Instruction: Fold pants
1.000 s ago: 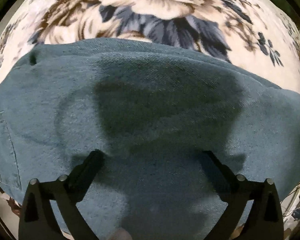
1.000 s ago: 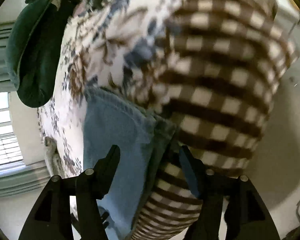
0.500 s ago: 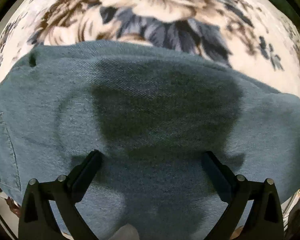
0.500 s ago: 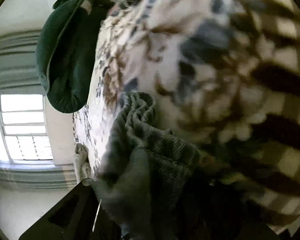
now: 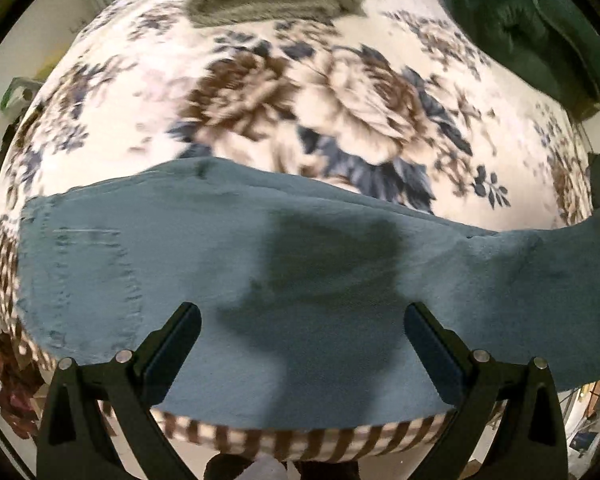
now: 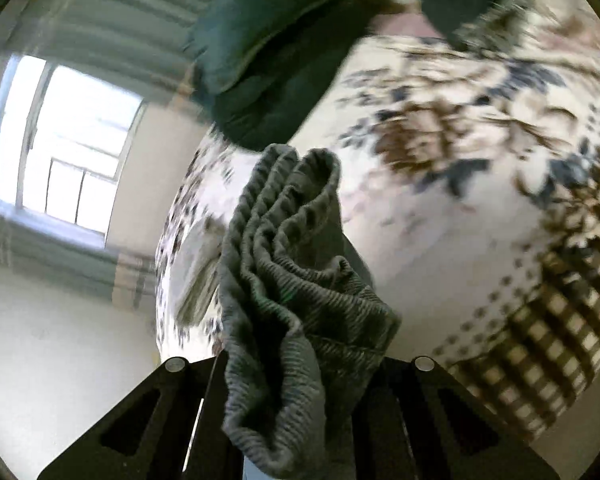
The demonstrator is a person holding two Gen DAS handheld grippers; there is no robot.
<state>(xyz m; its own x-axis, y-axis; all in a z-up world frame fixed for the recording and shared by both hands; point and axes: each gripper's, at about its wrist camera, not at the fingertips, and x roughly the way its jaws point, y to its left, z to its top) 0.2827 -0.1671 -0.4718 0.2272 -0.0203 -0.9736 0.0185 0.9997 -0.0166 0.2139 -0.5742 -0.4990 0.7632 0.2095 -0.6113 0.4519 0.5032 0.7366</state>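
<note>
Blue denim pants [image 5: 260, 264] lie flat across the near edge of a floral bedspread [image 5: 300, 92] in the left wrist view. My left gripper [image 5: 300, 320] hovers above them, open and empty, fingers wide apart. My right gripper [image 6: 300, 364] is shut on a bunched end of the pants [image 6: 296, 288], which shows grey-green and ribbed in the right wrist view and is lifted off the bed. At the right edge of the left wrist view the raised part of the pants [image 5: 596, 236] curves upward.
A dark green pillow [image 5: 532, 28] lies at the bed's far right, also in the right wrist view [image 6: 272, 60]. A grey folded cloth [image 5: 276, 0] lies at the far side. A brown checked border [image 6: 548, 344] hangs over the bed edge. A window [image 6: 68, 148] is at left.
My right gripper has closed on the pants end and lifted it off the bed. My left gripper has risen away from the denim, still open.
</note>
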